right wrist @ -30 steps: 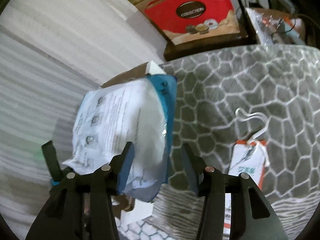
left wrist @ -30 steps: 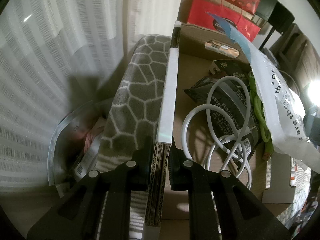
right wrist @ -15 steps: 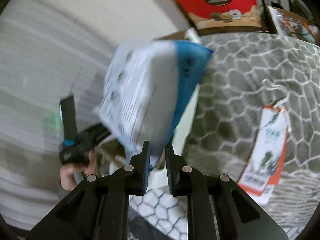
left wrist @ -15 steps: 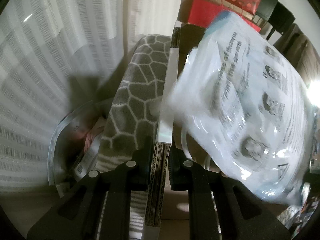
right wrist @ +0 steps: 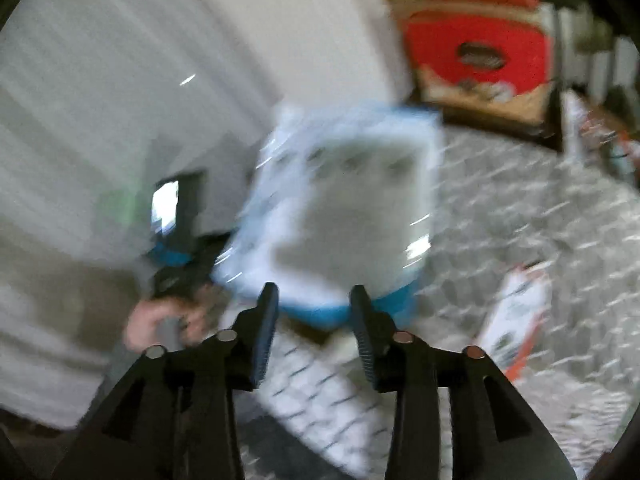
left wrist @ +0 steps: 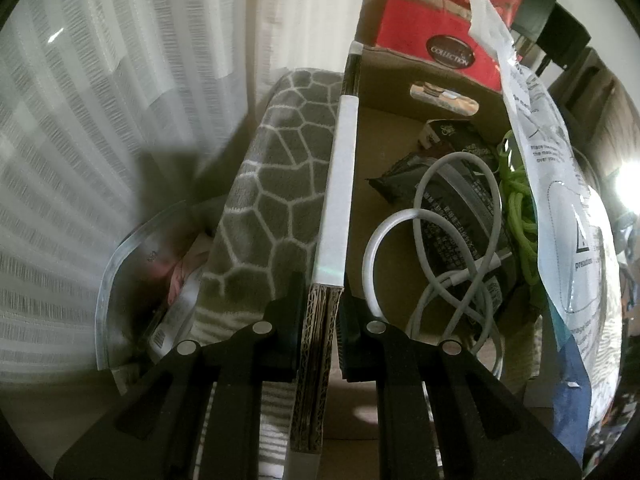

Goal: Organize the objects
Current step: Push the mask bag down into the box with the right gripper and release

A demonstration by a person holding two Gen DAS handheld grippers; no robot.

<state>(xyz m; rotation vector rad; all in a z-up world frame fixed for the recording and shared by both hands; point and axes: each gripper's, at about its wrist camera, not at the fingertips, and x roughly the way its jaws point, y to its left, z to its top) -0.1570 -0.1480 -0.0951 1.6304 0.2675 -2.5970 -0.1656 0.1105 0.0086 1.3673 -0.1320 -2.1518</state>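
Your left tongs (left wrist: 322, 312) are clamped tight on the near wall of the cardboard box (left wrist: 334, 184), pads pressing the corrugated edge from both sides, just below the white tape strip that runs along the rim. Inside the box, right of that wall: a coiled white cable (left wrist: 452, 248) lying on top of a black foil pouch (left wrist: 444, 200), a tangle of green cord (left wrist: 516, 200) toward the far right, and a small dark packet further back. The box sits on a grey blanket w/ white honeycomb lines (left wrist: 280, 176); a clear plastic container (left wrist: 132, 280) is wedged on the left beside it, next to the curtain.

Your right tongs (right wrist: 314, 312) have just been opening. In the right wrist view the white-and-blue plastic packet (right wrist: 348, 220) sits just beyond the tips, its blue bottom edge between them, but the pads aren't pressing it – gap visible both sides. That view is heavily blurred, so can't tell if anything else touches the packet. In the left wrist view the same packet (left wrist: 560, 208) hangs at the right edge of the box, over the green cord, printed side facing in.

Also in the right wrist view: your left hand (right wrist: 160, 320) on its handle, a red gift box (right wrist: 480, 48) at the back, and an orange-and-white tag (right wrist: 516, 312) on the blanket.
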